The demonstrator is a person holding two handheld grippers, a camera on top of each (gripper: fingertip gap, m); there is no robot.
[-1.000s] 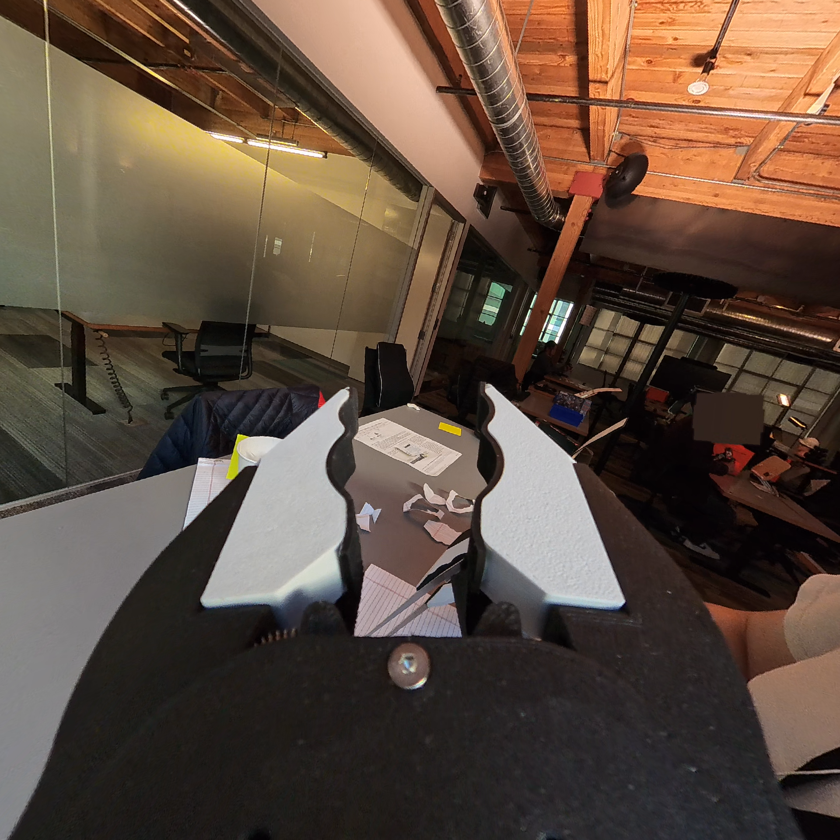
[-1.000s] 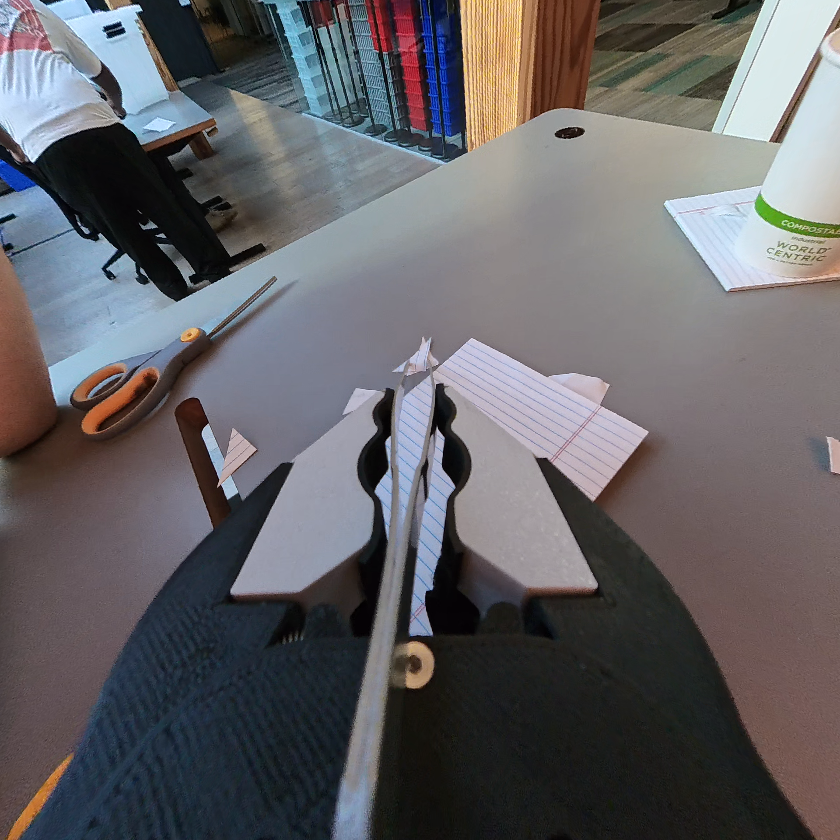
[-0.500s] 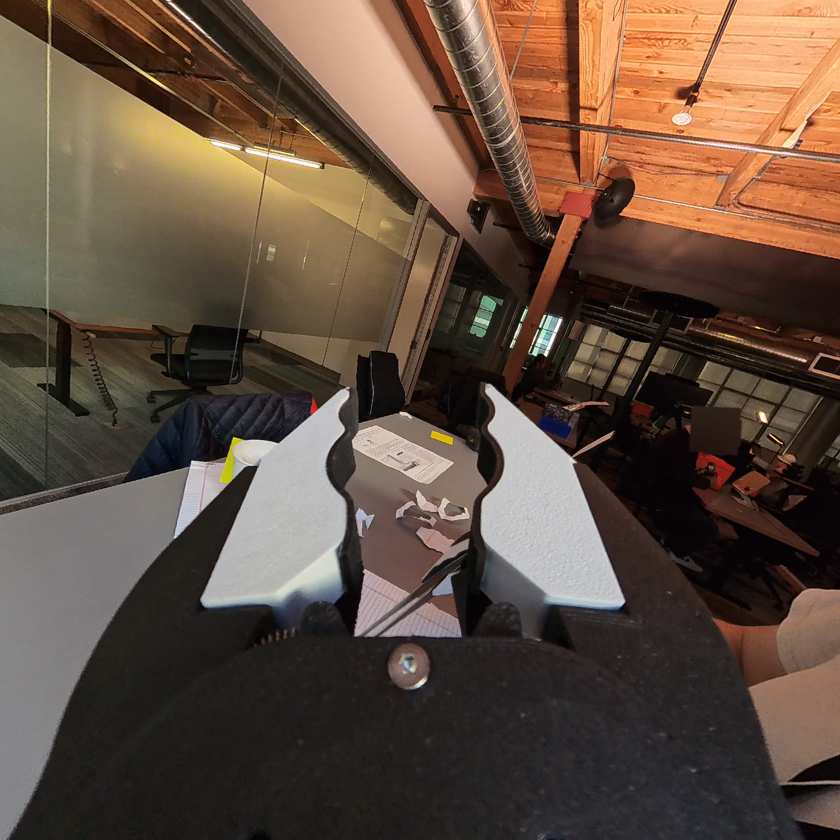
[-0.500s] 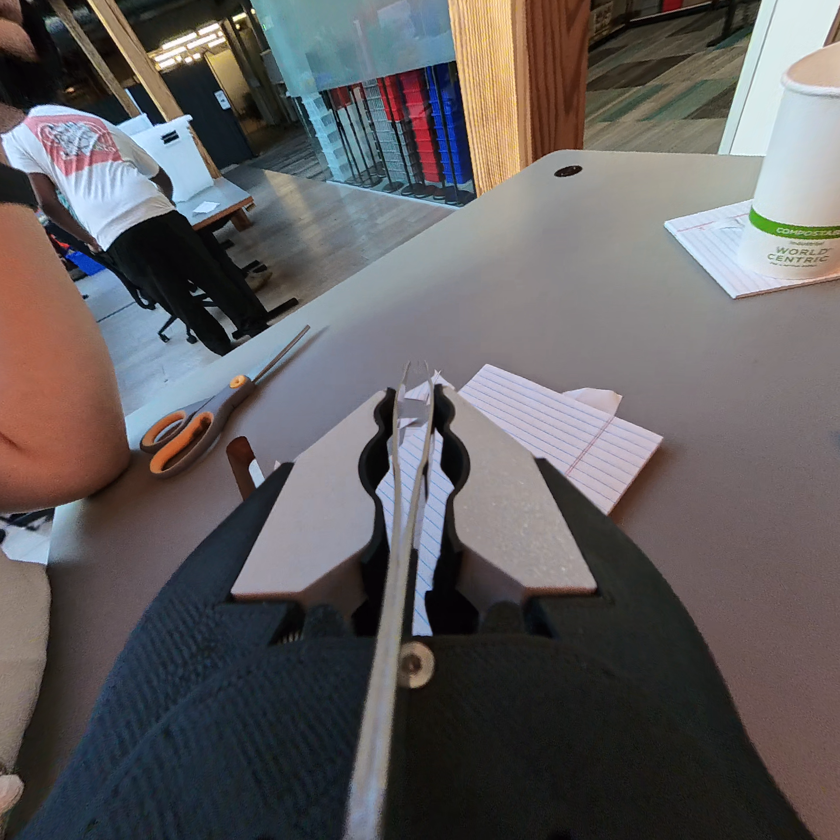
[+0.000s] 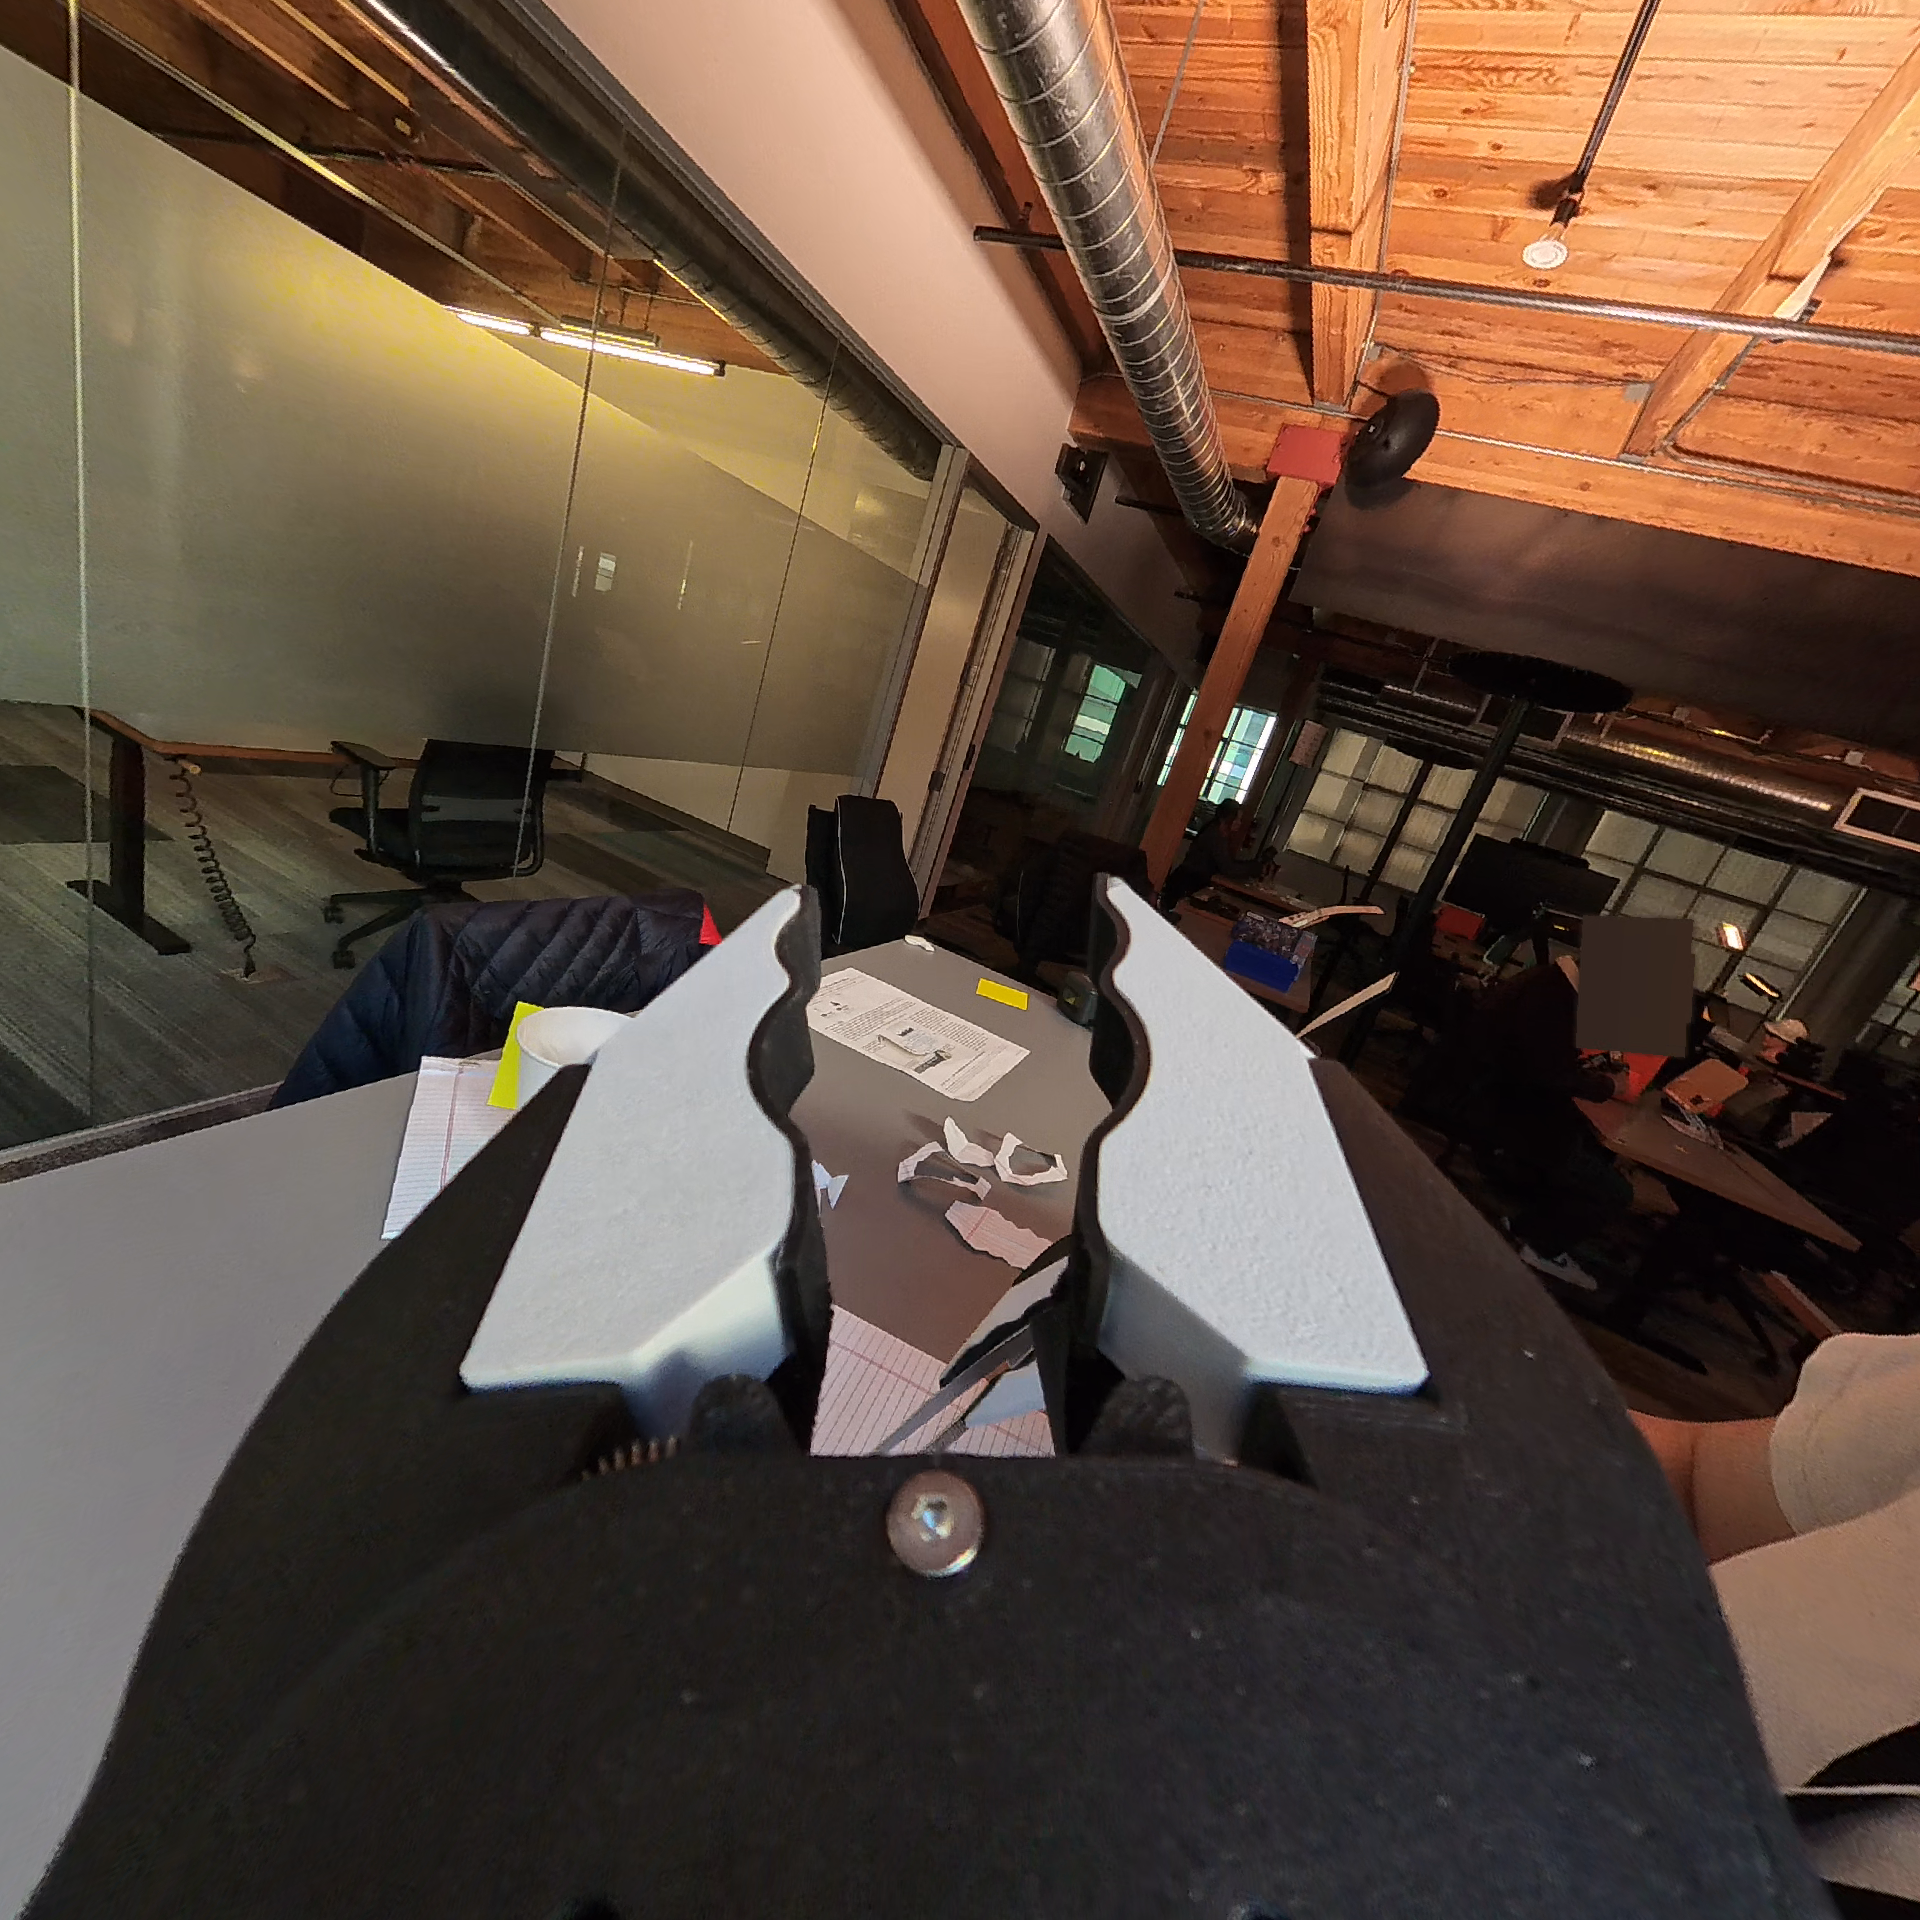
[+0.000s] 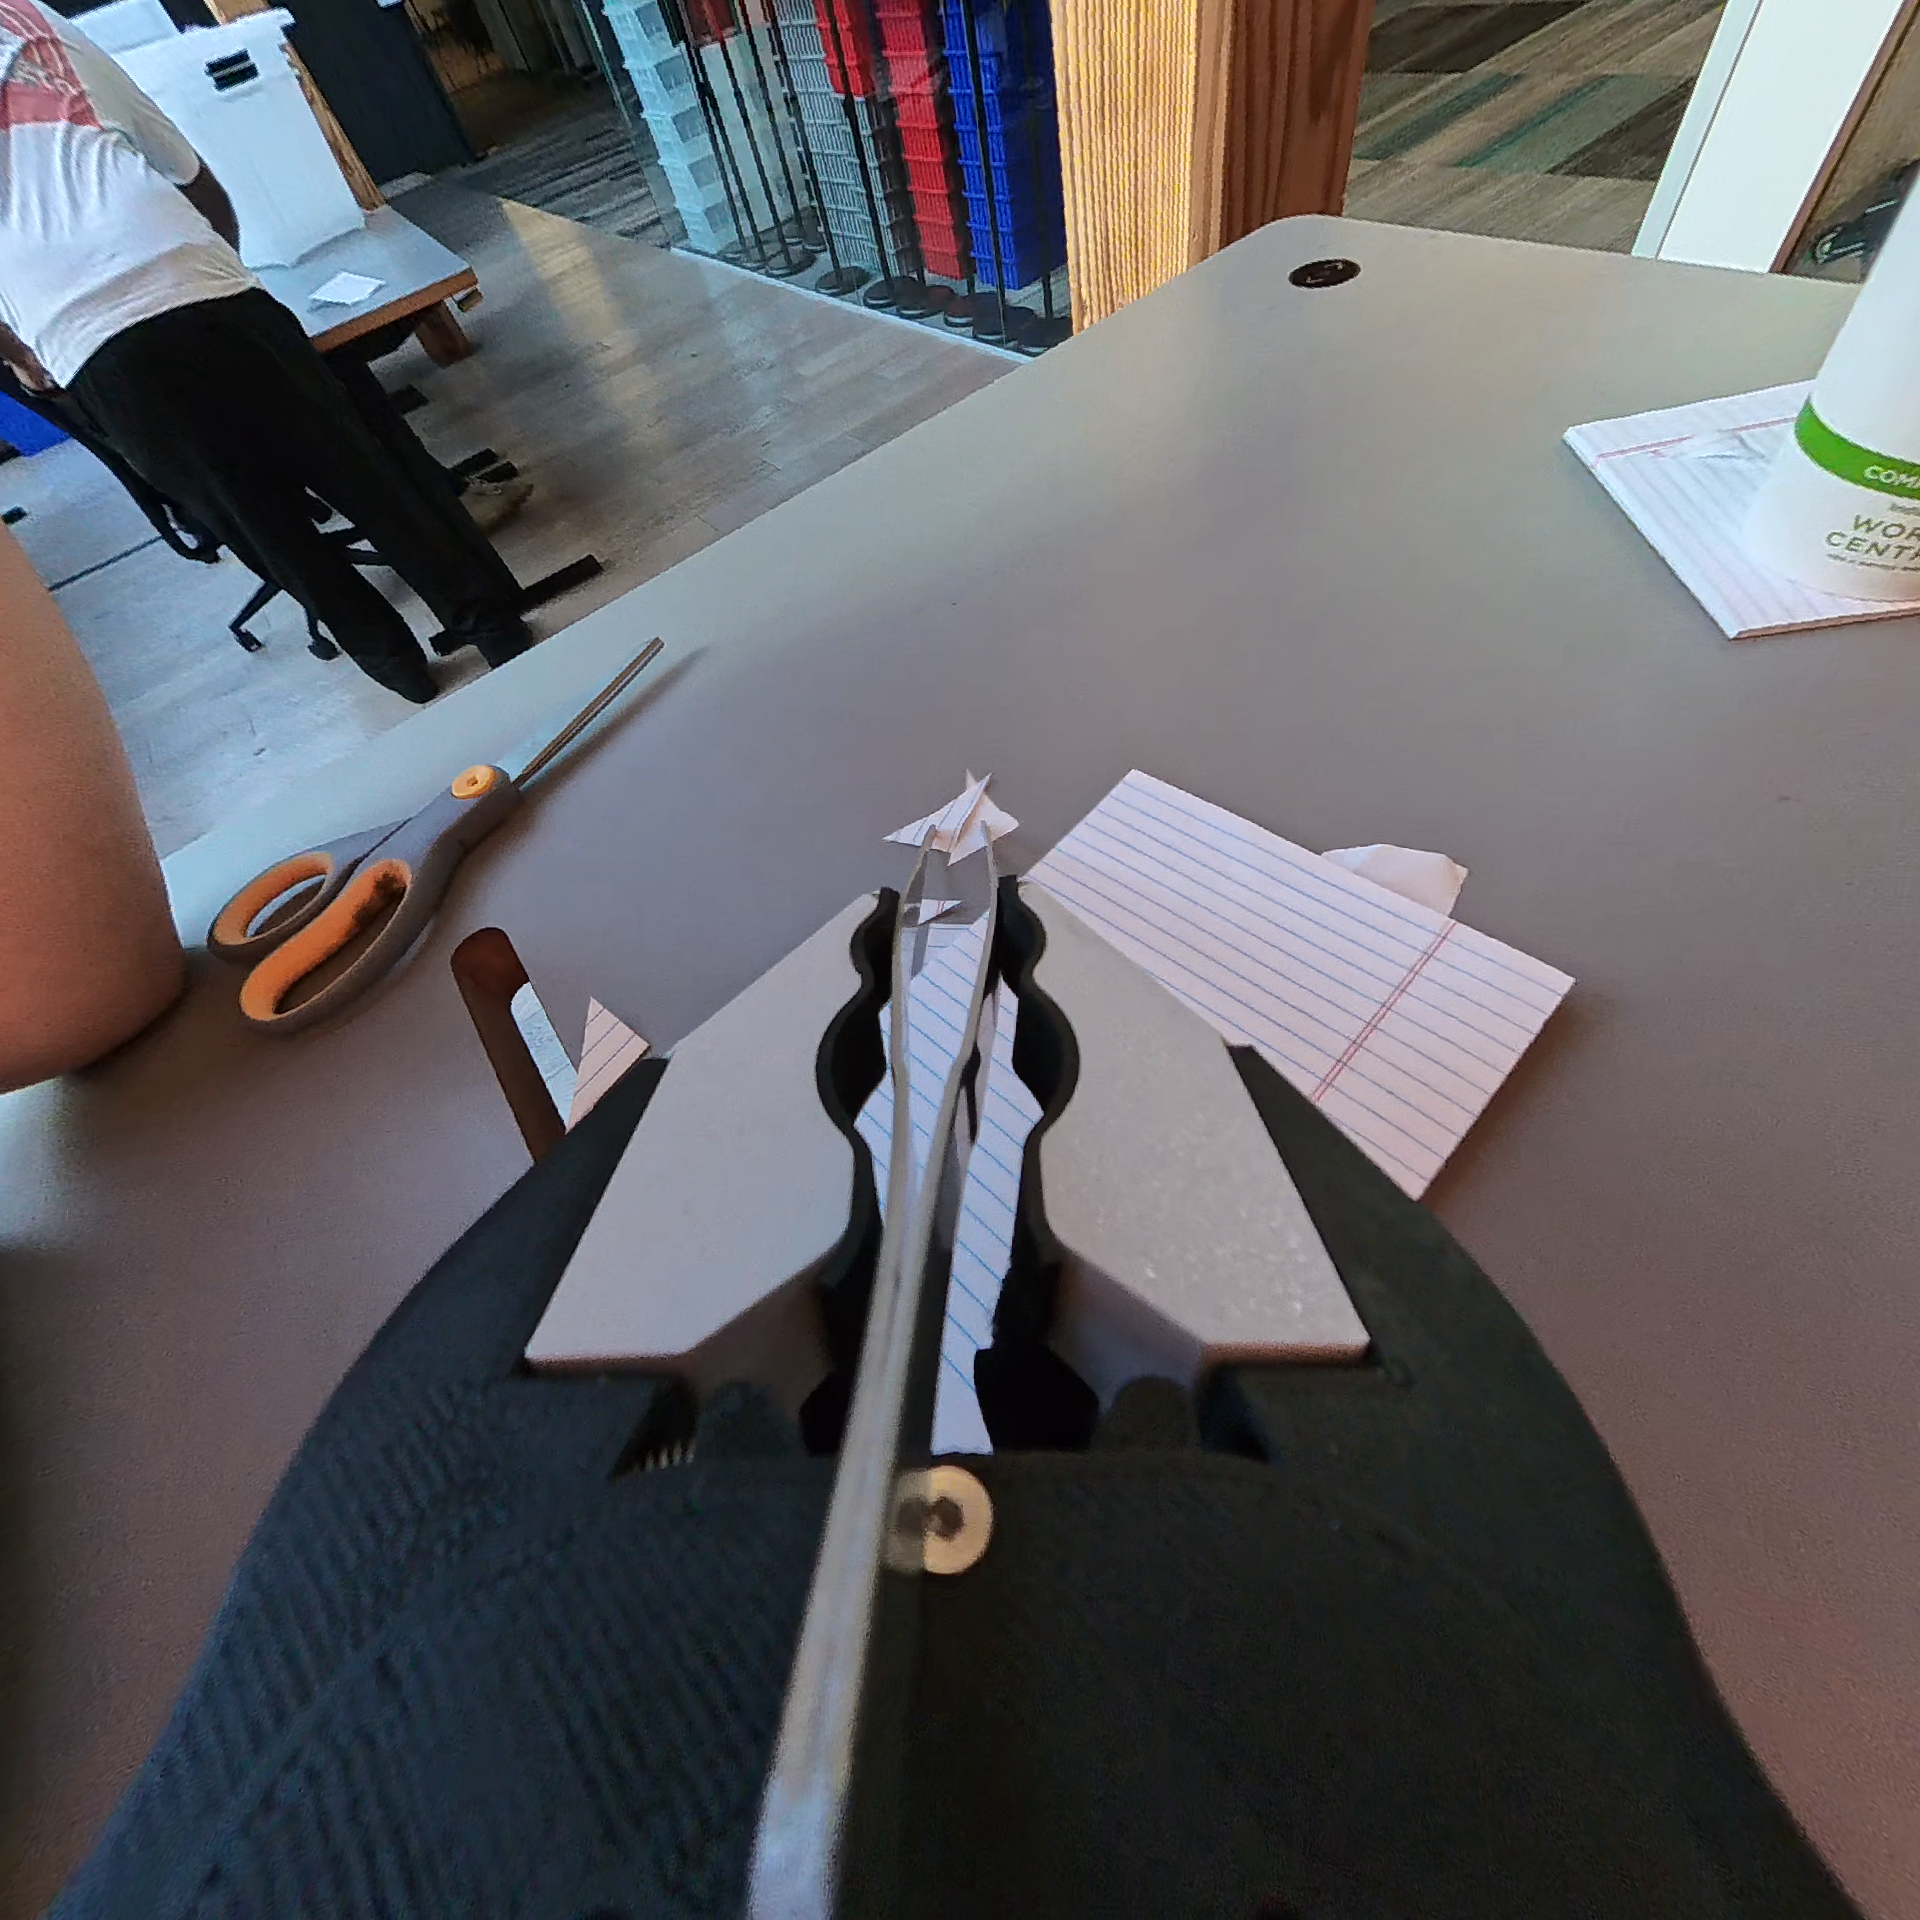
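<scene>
- Steel tweezers (image 6: 940,1049) are clamped between the fingers of the right tool (image 6: 943,914), running forward along them; the two prongs stand slightly apart past the fingertips.
- The tweezer tips sit at a small folded scrap of lined paper (image 6: 961,821) on the grey desk (image 6: 1195,540); whether they pinch it I cannot tell.
- A lined sheet (image 6: 1288,966) lies flat just right of the scrap and runs under the right tool.
- Orange-and-grey scissors (image 6: 374,883) rest closed at the left, near the desk edge, well apart from the tweezers.
- A white paper cup (image 6: 1860,447) stands on a lined pad (image 6: 1662,499) at the far right.
- The left tool (image 5: 951,925) is released, fingers spread wide and gripping nothing, held above the desk.
- Through its gap show torn paper scraps (image 5: 982,1164) on the desk, with a printed sheet (image 5: 914,1029) farther off.
- A person (image 6: 156,312) in a white shirt stands at another desk at far left.
</scene>
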